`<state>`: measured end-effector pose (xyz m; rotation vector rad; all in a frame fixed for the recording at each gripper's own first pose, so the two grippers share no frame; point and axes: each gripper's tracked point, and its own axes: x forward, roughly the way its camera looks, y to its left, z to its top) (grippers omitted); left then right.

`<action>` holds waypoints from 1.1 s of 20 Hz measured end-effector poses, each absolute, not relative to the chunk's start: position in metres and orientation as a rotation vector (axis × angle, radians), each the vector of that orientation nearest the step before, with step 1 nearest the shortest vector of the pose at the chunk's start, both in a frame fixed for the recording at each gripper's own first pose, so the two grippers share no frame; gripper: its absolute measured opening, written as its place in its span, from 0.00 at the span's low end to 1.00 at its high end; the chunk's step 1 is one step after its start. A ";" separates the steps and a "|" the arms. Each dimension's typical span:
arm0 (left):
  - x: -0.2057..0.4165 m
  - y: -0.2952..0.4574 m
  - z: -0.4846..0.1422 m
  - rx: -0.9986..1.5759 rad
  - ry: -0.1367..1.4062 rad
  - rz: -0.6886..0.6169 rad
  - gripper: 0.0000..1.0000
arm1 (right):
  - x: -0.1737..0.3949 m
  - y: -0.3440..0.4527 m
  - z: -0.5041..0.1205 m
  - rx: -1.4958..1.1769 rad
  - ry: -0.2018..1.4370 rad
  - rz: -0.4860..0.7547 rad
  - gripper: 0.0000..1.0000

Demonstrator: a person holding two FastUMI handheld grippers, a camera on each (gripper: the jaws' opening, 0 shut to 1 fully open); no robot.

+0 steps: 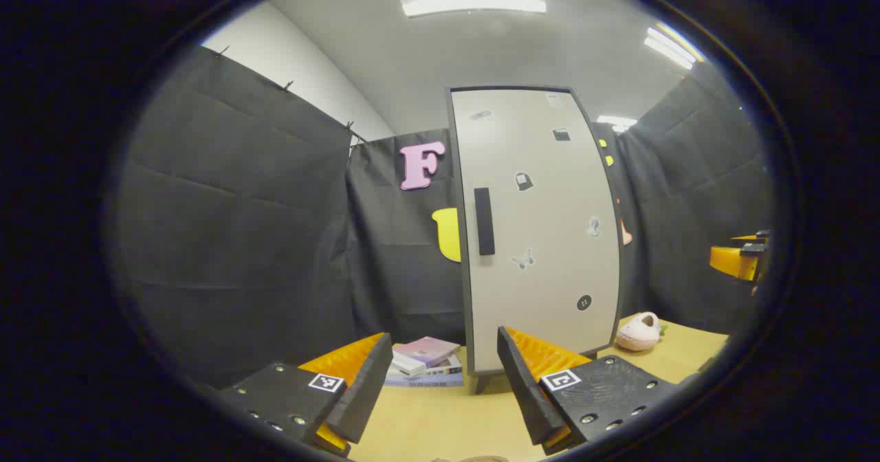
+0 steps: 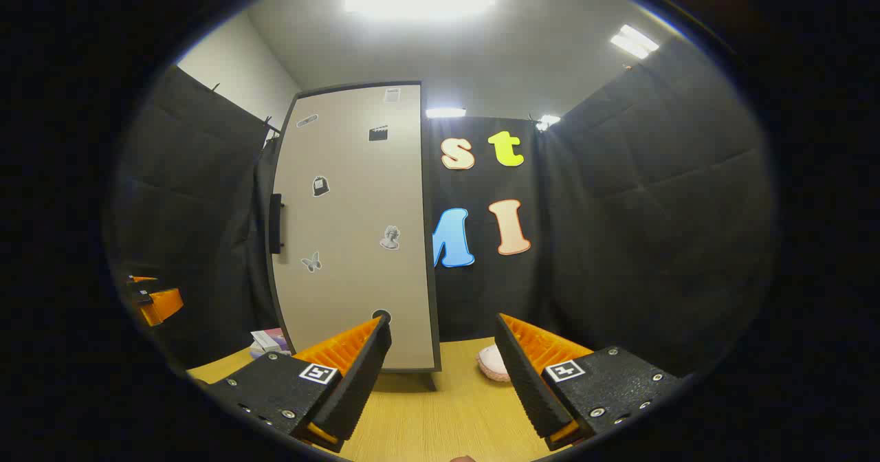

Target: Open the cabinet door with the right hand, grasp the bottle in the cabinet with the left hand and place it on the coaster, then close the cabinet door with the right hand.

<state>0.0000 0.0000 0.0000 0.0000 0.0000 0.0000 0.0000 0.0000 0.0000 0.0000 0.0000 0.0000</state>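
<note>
I see the cabinet standing on the desk, its door shut. My left tool and right tool both gape wide, holding nothing, well short of the handle.

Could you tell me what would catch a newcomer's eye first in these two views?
The tall pale cabinet stands shut in the middle of the wooden table, its door dotted with small stickers and a dark handle on its left edge. At its foot lie a stack of books to the left and a pink plush toy to the right. Both grippers, left gripper and right gripper, are open and empty.
</note>
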 end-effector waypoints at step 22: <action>-0.004 0.003 0.005 -0.002 -0.008 0.014 0.91 | 0.016 0.010 0.007 0.011 0.010 0.032 0.94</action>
